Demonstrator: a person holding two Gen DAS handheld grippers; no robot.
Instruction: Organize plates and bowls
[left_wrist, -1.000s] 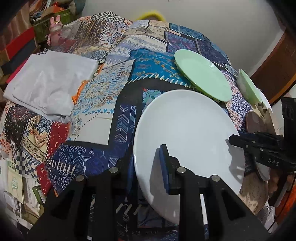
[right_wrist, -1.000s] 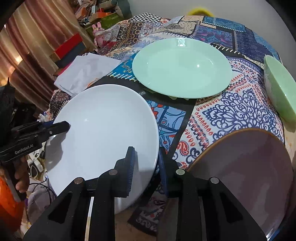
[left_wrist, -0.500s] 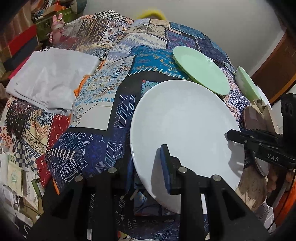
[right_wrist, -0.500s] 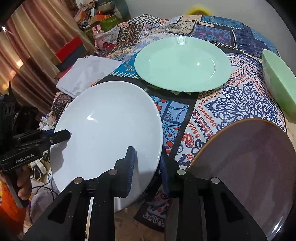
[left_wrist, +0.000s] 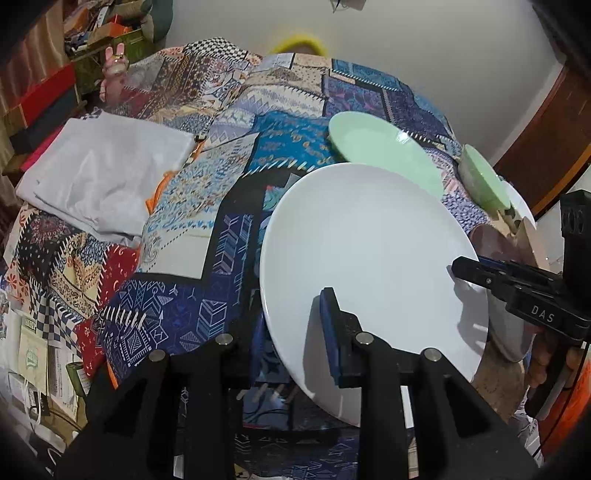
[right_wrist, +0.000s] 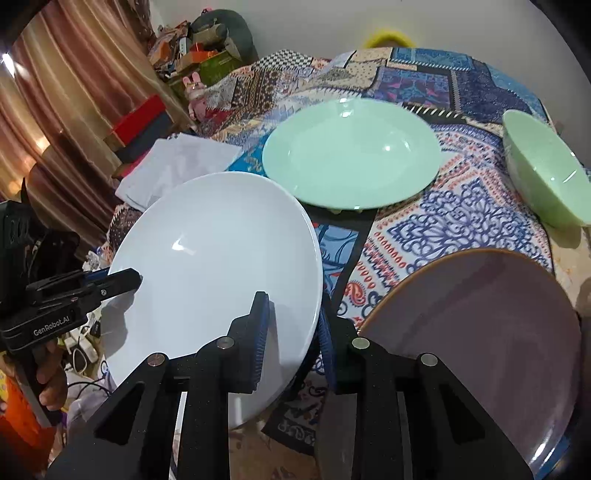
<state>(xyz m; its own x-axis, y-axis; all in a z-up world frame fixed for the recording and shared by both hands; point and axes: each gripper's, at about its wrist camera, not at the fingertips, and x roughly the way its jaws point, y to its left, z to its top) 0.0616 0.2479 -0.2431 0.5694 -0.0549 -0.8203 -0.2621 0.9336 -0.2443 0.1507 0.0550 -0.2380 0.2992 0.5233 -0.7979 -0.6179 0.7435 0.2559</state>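
The white plate (left_wrist: 369, 266) is held tilted above the patterned cloth (left_wrist: 207, 229) — the left gripper (left_wrist: 295, 332) pinches its near rim, the right gripper (right_wrist: 291, 328) clamps the opposite edge. The green plate (right_wrist: 351, 155) lies just behind it.

Both fisheye views look steeply down along their own fingers, close over the patterned bedspread (left_wrist: 207, 229); each frames the white plate (left_wrist: 369, 266) from opposite rims, apparently tilted; the green plate (right_wrist: 351, 155) appears upper right in both.
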